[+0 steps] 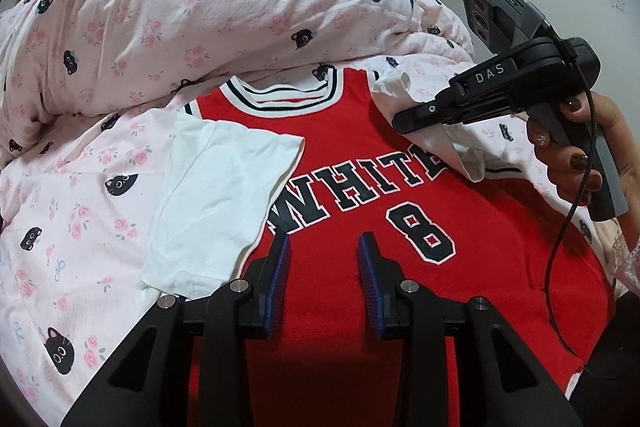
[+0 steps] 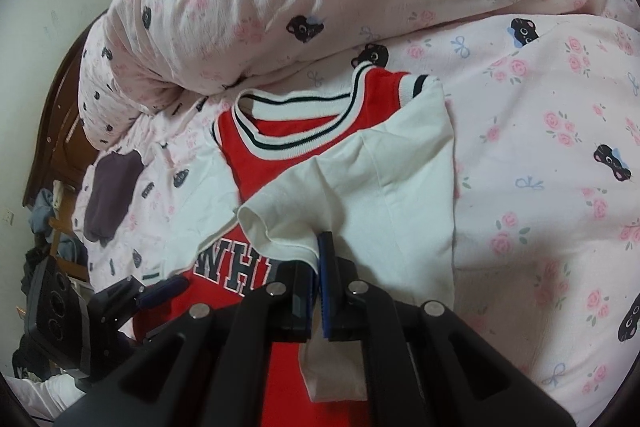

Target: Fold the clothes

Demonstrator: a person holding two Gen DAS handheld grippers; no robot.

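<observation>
Pinching soft white sleeve (image 2: 360,187)

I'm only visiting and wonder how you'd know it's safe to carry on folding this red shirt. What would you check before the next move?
1. Right gripper pinching the right white sleeve: ok, cloth sits between its closed fingers.
2. Left gripper free: ok, jaws apart, nothing between them.
3. Left white sleeve folded onto the red shirt: ok, it lies flat over the chest edge.
4. Right sleeve laid flat: not ok, lifted and bunched.
5. Shirt body smooth: ok where visible; the hem is hidden.
6. Cable clear of the cloth: cannot tell.
</observation>
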